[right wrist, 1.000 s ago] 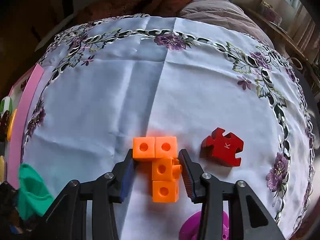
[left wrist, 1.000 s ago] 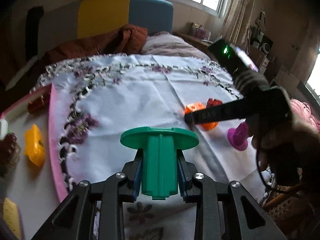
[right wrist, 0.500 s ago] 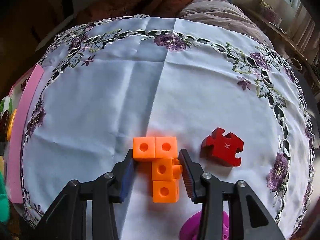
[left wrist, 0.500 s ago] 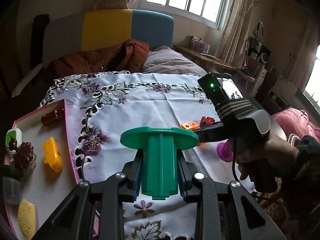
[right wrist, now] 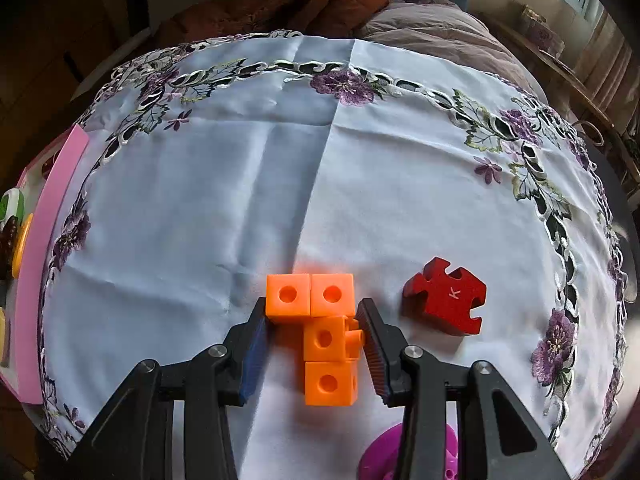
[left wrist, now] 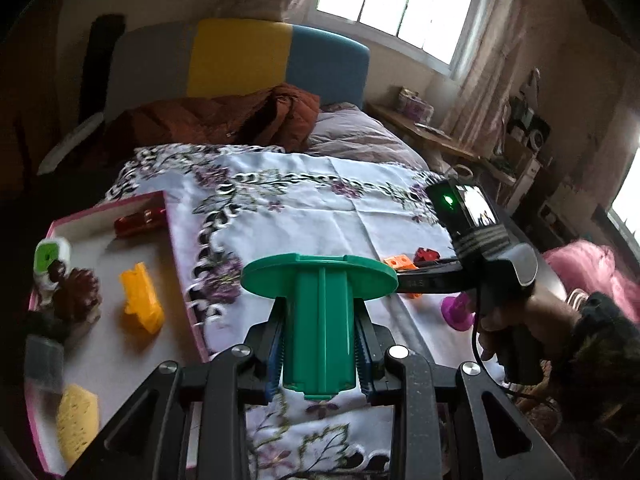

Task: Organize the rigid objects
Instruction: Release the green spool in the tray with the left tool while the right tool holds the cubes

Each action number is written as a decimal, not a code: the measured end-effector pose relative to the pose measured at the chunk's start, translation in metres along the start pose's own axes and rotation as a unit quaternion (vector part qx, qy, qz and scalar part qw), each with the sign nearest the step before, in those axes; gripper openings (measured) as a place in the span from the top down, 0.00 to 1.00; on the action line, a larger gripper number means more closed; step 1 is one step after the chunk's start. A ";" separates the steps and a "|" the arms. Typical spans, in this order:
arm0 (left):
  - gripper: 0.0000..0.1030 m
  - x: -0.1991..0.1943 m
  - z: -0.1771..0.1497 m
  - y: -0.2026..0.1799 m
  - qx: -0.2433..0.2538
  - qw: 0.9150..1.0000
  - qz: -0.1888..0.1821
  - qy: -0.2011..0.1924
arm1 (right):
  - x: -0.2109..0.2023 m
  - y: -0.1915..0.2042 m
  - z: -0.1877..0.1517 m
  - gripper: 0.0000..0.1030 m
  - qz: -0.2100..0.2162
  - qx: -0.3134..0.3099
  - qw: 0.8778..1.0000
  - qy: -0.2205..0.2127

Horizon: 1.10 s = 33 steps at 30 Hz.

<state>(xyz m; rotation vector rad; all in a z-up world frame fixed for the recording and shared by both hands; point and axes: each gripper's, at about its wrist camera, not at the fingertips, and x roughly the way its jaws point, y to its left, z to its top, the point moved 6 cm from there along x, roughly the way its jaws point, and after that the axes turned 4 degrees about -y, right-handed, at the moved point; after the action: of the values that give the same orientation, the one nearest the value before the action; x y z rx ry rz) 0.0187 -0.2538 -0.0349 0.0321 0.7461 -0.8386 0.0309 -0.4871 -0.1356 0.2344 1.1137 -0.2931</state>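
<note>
While the left gripper (left wrist: 320, 354) clamps a green spool (left wrist: 320, 312), the pink tray (left wrist: 182, 264) holds a yellow block (left wrist: 142, 300), red car (left wrist: 138, 220) and figurine (left wrist: 76, 296); the right gripper (right wrist: 316, 342) straddles orange cubes (right wrist: 326, 336), contact unclear

One green spool (left wrist: 319, 322), one red puzzle piece (right wrist: 446, 300), four joined orange cubes (right wrist: 320, 328)

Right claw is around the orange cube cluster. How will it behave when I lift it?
The orange cube cluster looks like rigid plastic, so probably stiff and light. It is an L of snapped-together cubes, so a joint might separate. The right claw straddles the narrow stem, so the offset top could swing.
</note>
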 end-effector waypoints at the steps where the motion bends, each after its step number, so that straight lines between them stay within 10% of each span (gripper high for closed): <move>1: 0.71 -0.005 0.001 0.009 -0.009 1.000 0.004 -0.003 | 0.000 0.000 0.000 0.57 0.000 -0.001 1.000 0.000; 17: 0.71 -0.025 0.008 0.179 -0.193 0.978 0.080 -0.007 | -0.001 0.000 0.002 0.57 -0.006 -0.010 1.000 0.001; 33: 0.70 0.056 0.033 0.177 -0.134 0.984 0.114 0.028 | 0.000 0.001 0.002 0.57 -0.011 -0.016 1.000 0.001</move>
<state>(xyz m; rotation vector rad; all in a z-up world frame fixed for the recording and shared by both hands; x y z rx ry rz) 0.1837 -0.1804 -0.0896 -0.0981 0.8842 -0.5170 0.0330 -0.4868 -0.1343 0.1947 1.1216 -0.2951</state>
